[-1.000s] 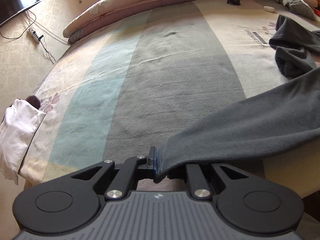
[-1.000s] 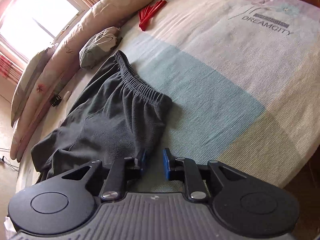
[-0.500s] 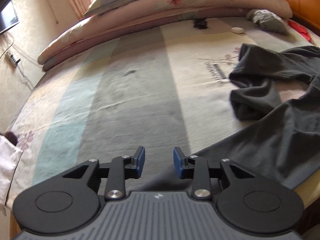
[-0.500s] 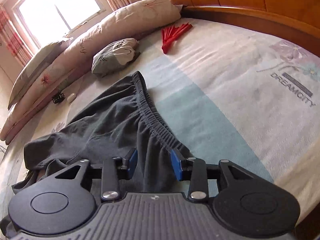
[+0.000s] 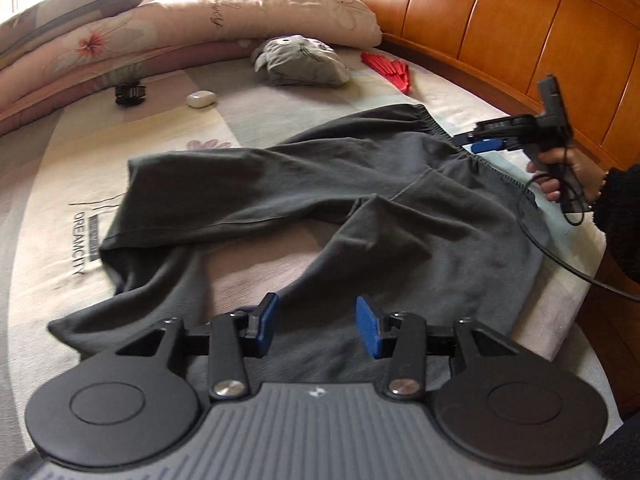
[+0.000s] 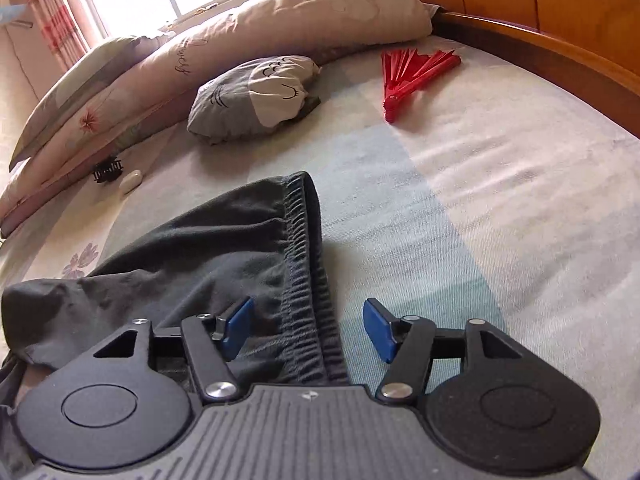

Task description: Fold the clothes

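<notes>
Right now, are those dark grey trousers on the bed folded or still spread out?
Spread out, not folded. The dark grey trousers lie loosely on the striped bedspread, legs apart, one cuff doubled over, elastic waistband flat.

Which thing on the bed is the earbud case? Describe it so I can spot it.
Start at the long floral pillow along the bed's far edge. Just in front of it, left of the grey plush, a black hair clip lies beside the earbud case. The case is the small, smooth, white rounded one.
</notes>
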Demonstrator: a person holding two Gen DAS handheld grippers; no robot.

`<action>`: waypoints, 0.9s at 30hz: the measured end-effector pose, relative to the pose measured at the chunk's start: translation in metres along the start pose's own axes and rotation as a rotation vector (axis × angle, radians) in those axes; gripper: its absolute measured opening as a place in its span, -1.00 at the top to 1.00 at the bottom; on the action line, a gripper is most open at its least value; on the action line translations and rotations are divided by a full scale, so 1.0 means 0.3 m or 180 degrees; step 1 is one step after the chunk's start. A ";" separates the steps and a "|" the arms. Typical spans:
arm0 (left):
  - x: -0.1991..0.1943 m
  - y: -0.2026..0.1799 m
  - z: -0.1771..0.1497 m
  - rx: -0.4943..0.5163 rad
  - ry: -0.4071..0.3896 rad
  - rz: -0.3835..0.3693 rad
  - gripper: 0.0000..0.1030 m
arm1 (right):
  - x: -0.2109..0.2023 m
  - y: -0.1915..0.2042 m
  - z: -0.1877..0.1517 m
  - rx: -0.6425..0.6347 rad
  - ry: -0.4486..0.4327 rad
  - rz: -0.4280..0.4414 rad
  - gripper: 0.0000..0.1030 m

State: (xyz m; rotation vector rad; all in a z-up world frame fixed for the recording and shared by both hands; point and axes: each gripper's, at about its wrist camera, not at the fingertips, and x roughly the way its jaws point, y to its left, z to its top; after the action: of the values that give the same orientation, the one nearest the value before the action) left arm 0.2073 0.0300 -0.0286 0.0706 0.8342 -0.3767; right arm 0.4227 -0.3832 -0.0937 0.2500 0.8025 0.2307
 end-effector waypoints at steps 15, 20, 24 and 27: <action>0.020 -0.058 -0.006 -0.0229 -0.0139 -0.0133 0.10 | -0.067 -0.026 -0.001 0.0059 -0.0048 -0.0073 0.52; -0.010 -0.068 -0.021 -0.0209 -0.0209 -0.0091 0.03 | -0.238 -0.063 -0.060 0.0396 -0.0222 -0.0031 0.08; -0.024 -0.081 -0.046 -0.0225 -0.0235 -0.0108 0.03 | -0.409 -0.086 -0.187 0.0709 -0.0301 0.0081 0.01; -0.028 -0.097 -0.056 -0.0257 -0.0231 -0.0133 0.03 | -0.465 -0.109 -0.326 0.0956 -0.0168 0.0084 0.01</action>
State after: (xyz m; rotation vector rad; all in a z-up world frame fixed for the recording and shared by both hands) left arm 0.1799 0.0090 -0.0314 -0.0353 0.7793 -0.3822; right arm 0.2609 -0.4426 -0.0745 0.5474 0.7808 0.1269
